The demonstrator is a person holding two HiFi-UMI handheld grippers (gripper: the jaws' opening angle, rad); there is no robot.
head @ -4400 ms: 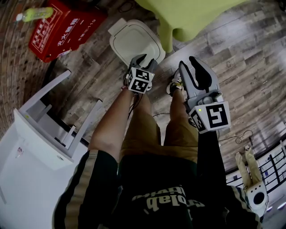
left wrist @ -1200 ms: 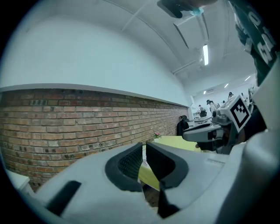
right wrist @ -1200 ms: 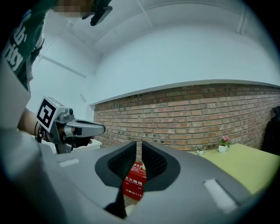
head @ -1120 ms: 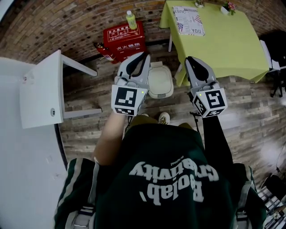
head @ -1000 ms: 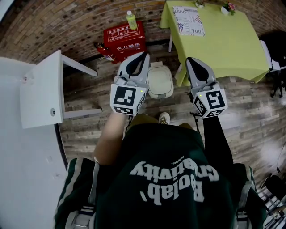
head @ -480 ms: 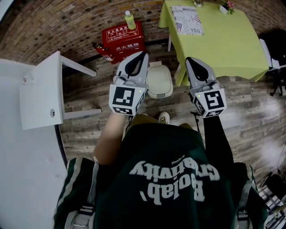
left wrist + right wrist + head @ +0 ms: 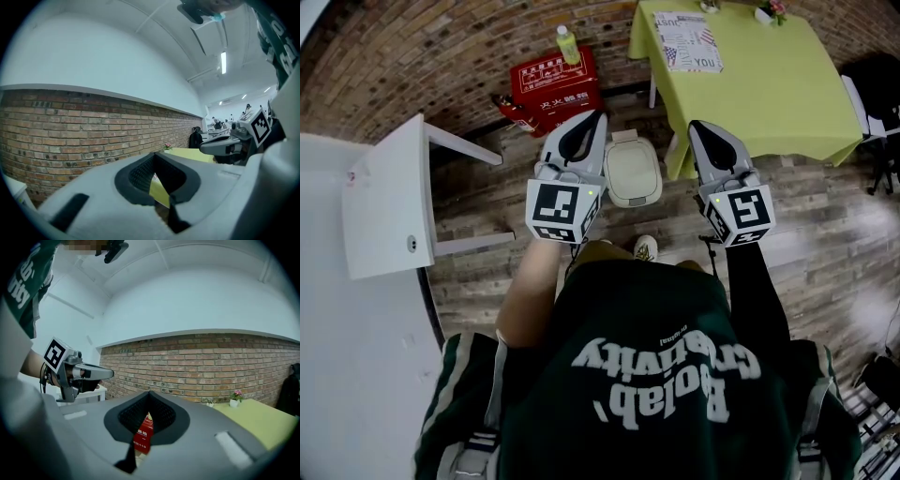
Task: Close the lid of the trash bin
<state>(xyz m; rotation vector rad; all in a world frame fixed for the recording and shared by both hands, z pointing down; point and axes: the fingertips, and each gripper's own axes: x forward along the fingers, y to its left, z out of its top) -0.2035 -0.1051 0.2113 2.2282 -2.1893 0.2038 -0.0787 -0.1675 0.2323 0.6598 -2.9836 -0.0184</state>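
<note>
We hold the left tool point(image 7: 586, 120) and the right tool point(image 7: 701, 129) shut and empty. The trash bin lid point(image 7: 633, 171) looks closed, so the task seems done and no further move is needed.

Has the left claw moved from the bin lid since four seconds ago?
Yes: the left claw lifted away from the trash bin lid and now hangs shut, above its left side.
</note>
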